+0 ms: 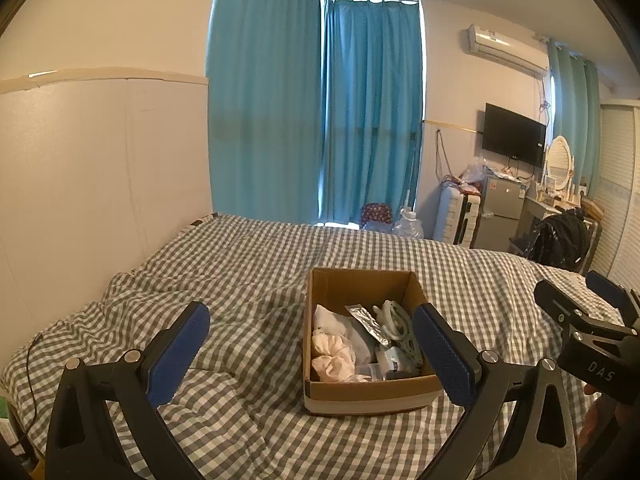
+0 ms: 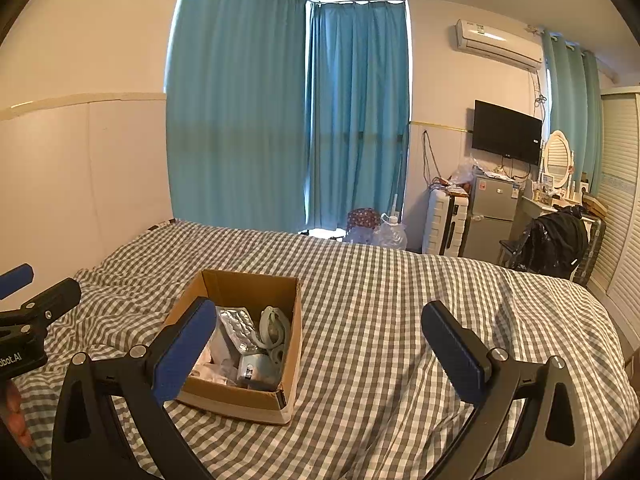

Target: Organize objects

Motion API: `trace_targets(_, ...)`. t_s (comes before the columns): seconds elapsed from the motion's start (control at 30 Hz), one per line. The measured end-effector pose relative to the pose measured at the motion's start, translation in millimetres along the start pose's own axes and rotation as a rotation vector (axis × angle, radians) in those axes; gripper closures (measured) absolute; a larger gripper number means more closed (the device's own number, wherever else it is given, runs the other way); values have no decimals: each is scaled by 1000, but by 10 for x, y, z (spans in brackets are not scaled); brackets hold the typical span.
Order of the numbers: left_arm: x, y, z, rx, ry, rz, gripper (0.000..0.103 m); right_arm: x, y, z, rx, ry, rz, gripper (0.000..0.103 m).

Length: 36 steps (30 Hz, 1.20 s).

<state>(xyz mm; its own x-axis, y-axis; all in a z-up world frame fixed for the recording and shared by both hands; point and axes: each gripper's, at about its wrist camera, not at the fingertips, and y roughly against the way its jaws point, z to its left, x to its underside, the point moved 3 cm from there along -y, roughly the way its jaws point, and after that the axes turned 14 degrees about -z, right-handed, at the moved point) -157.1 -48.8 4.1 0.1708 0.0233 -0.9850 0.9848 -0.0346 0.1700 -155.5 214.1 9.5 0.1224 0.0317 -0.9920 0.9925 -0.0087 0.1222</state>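
Cardboard box (image 1: 362, 394) sits open on the grey checked bedspread (image 1: 240, 272), holding a silver foil packet (image 1: 368, 322), a pale coiled cable (image 1: 394, 318), white crumpled cloth (image 1: 334, 362) and a small light-blue item (image 1: 394, 360). Left gripper (image 1: 316, 354) hovers above the bedspread just left of the box, jaws spread wide and holding nothing, its right pad over the box's right edge. Right gripper (image 2: 328, 350) hangs to the right of the box, jaws likewise wide apart and empty, its left pad over the box's left side
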Motion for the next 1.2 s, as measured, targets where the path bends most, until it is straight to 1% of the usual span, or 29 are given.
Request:
trace_targets(0.23,2,-4,-2,-24,-15,2,0,3,9,-5,-1,-2,5,0)
trace_targets(0.53,12,3,22,-32,3,2,0,34,15,-17,8,-2,18,0)
trace_targets(1.2,30,-2,14,-30,-1,11,0,45,28,-22,7,3,26,0)
